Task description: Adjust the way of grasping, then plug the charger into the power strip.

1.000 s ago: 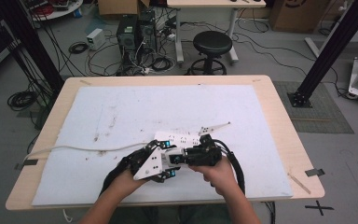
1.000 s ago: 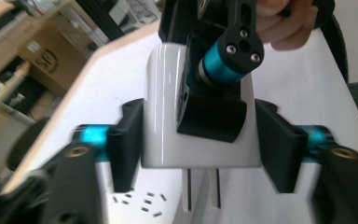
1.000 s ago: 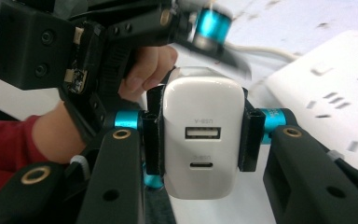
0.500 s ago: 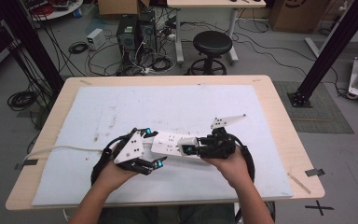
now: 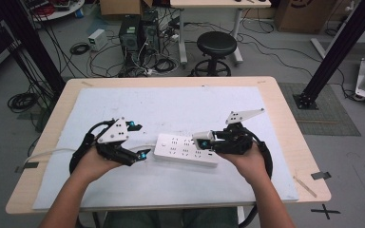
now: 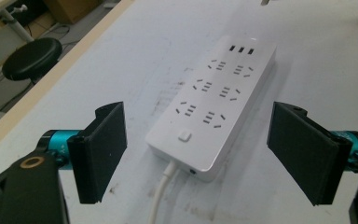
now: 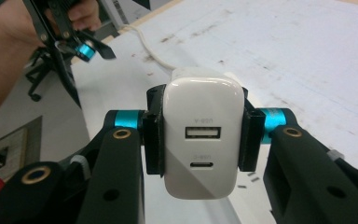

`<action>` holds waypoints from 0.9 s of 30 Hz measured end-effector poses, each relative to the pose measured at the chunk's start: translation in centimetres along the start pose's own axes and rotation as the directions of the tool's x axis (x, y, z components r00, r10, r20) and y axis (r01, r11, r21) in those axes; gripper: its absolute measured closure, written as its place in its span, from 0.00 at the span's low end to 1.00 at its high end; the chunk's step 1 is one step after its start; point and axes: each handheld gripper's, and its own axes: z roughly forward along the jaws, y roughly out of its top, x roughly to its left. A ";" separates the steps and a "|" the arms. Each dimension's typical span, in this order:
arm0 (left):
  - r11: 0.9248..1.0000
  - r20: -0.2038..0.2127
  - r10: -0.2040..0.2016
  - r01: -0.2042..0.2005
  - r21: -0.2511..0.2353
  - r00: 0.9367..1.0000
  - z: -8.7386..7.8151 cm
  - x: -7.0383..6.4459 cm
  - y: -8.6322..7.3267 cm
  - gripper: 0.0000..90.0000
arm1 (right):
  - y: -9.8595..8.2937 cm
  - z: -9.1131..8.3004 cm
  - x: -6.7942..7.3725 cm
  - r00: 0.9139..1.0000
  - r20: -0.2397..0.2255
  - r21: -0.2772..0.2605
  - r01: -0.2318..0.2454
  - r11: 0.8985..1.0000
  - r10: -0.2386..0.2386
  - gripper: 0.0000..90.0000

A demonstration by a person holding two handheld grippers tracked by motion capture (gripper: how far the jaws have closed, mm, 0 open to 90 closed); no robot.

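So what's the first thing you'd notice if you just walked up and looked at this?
Probably the long white plastic power strip lying in the middle of the white mat, its pale cable running off toward the left gripper, whose jaws stand wide open beside the strip's end. Next, the chunky white USB charger block clamped between the jaws of the right gripper, over the strip's other end.

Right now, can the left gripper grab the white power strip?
Probably yes. The left gripper is open, its fingers standing wide on either side of the power strip, with nothing between them. The right gripper holds a white charger at the strip's far end.
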 end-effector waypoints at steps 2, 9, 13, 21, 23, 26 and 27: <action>1.000 -0.001 -0.014 0.014 0.001 1.000 -0.3 0.9 -0.5 0.22 | 0.1 -0.3 -0.4 1.000 0.015 0.004 -0.004 1.000 0.004 0.71; 0.999 -0.011 -0.042 0.042 0.001 0.999 -0.8 1.8 -1.0 0.22 | 0.4 -0.6 -0.6 0.999 0.034 0.016 -0.003 1.000 0.002 0.71; 0.998 -0.012 -0.055 0.055 0.007 0.998 -0.8 2.1 -1.2 0.22 | 0.8 -0.8 -1.1 0.999 0.051 0.042 0.009 0.999 -0.011 0.71; 0.997 -0.026 -0.078 0.078 0.023 0.997 -1.0 2.8 -1.8 0.22 | 1.9 -0.6 -2.0 0.997 0.062 0.110 0.034 0.993 -0.041 0.71; 0.993 -0.043 -0.107 0.109 0.038 0.993 -1.8 3.7 -2.7 0.22 | 3.4 0.0 -2.6 0.994 0.061 0.195 0.082 0.977 -0.095 0.71; 0.992 -0.053 -0.114 0.116 0.040 0.992 -2.2 3.9 -2.9 0.22 | 4.0 0.3 -2.8 0.991 0.060 0.239 0.099 0.966 -0.117 0.70; 0.992 -0.053 -0.114 0.116 0.040 0.992 -2.2 3.9 -2.9 0.22 | 4.0 0.3 -2.8 0.991 0.060 0.239 0.099 0.966 -0.117 0.70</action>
